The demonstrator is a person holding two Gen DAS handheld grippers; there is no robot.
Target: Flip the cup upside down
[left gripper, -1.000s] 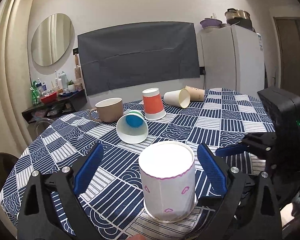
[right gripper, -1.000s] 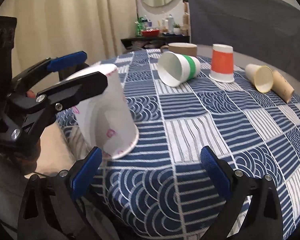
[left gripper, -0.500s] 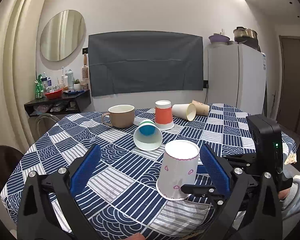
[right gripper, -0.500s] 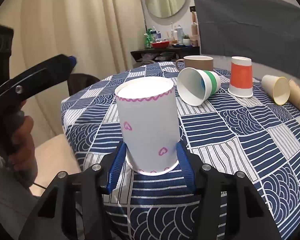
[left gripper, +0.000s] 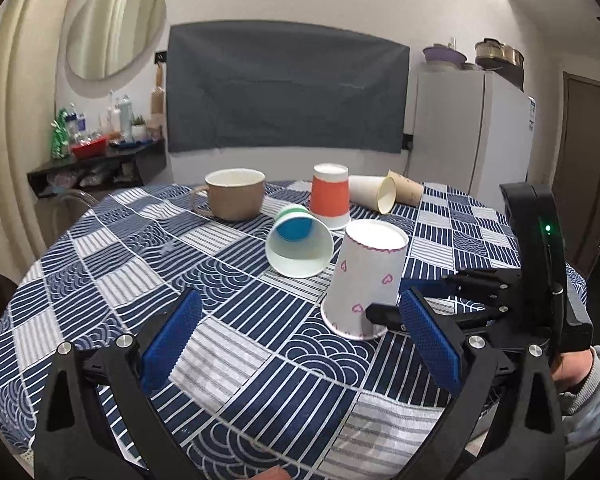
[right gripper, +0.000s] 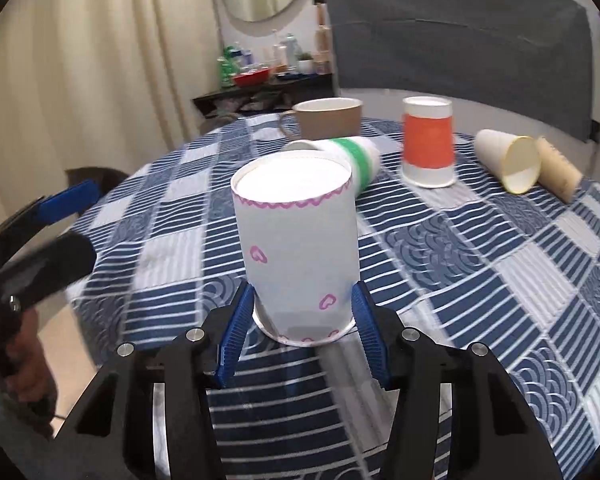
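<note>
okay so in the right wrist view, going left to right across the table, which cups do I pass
Brown mug → white cup with pink hearts, held near its rim by the right gripper → orange cup → cream cup on its side → tan cup on its side.

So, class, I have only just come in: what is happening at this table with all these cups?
A person holds a two-finger tool in each hand. The right tool is shut on the white cup with pink hearts, near its rim; the cup is upside down, rim on or just above the blue patterned tablecloth. The left tool hangs open and empty nearby. Behind, an orange cup stands inverted, a green-banded cup and two more paper cups lie on their sides, and a brown mug stands upright.
</note>
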